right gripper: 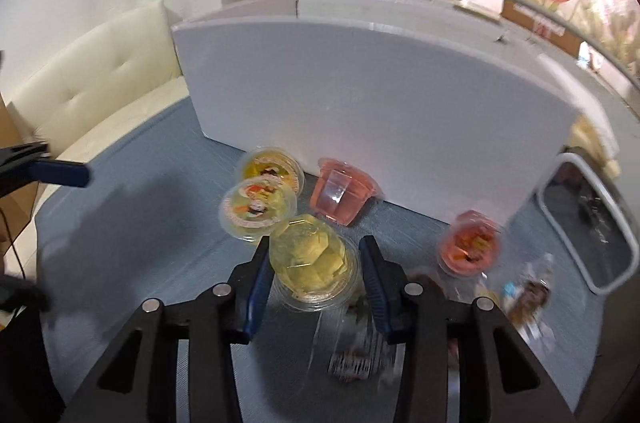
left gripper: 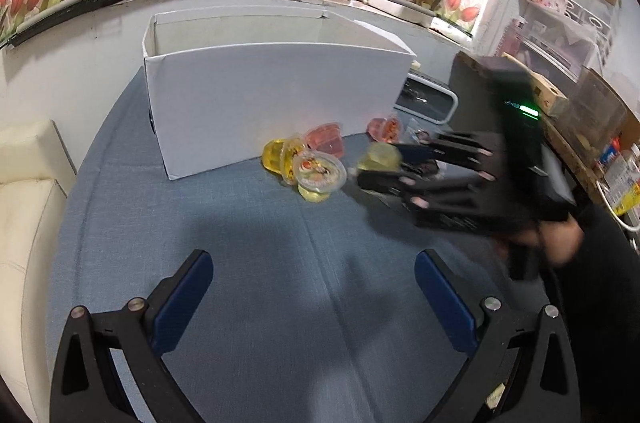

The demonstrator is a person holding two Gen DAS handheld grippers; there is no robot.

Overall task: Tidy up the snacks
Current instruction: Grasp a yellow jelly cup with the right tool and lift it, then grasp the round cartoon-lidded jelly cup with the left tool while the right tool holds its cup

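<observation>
My right gripper (right gripper: pixel 314 251) is shut on a yellow jelly cup (right gripper: pixel 312 263), holding it above the blue tablecloth; the cup also shows in the left wrist view (left gripper: pixel 380 157). Two yellow jelly cups (right gripper: pixel 258 201) and a pink one on its side (right gripper: pixel 342 195) lie in front of the white box (right gripper: pixel 380 95). Another pink cup (right gripper: pixel 470 243) lies further right. My left gripper (left gripper: pixel 314 273) is open and empty, low over the cloth, short of the cups (left gripper: pixel 316 171) and the box (left gripper: pixel 276 103).
Small wrapped snacks (right gripper: pixel 524 299) lie on the cloth at the right. A white-framed tray (right gripper: pixel 592 219) sits to the right of the box. A cream cushioned seat (right gripper: pixel 92 87) is at the left. Cluttered shelves (left gripper: pixel 580 95) stand at the right.
</observation>
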